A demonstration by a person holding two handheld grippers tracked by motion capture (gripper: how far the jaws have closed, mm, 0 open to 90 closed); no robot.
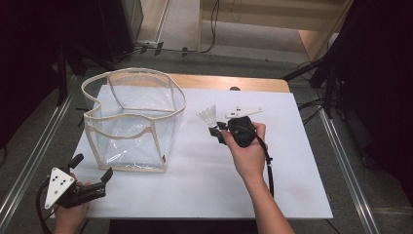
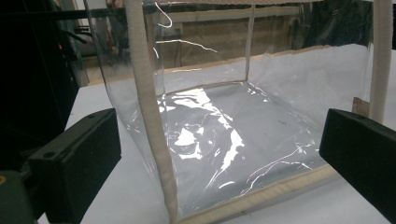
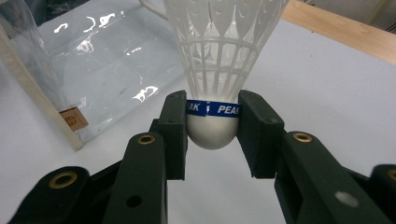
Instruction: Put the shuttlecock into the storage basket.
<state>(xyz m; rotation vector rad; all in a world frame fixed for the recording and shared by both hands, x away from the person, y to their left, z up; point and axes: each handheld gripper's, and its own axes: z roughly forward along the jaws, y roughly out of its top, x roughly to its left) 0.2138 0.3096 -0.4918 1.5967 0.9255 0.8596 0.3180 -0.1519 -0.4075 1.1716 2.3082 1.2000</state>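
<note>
One white plastic shuttlecock (image 3: 219,56) with latticed skirt and rounded cork, pinched at its blue band by the right tongs (image 3: 212,126), above the white desk (image 1: 292,161). At nine o'clock, one clear, cream-trimmed vinyl bag (image 1: 131,122), standing open. Left tongs (image 1: 92,168) spread, empty.

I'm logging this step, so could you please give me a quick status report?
Right gripper shut on white plastic shuttlecock. Left gripper open, facing clear plastic bag. Nothing between shuttlecock and bag.
</note>
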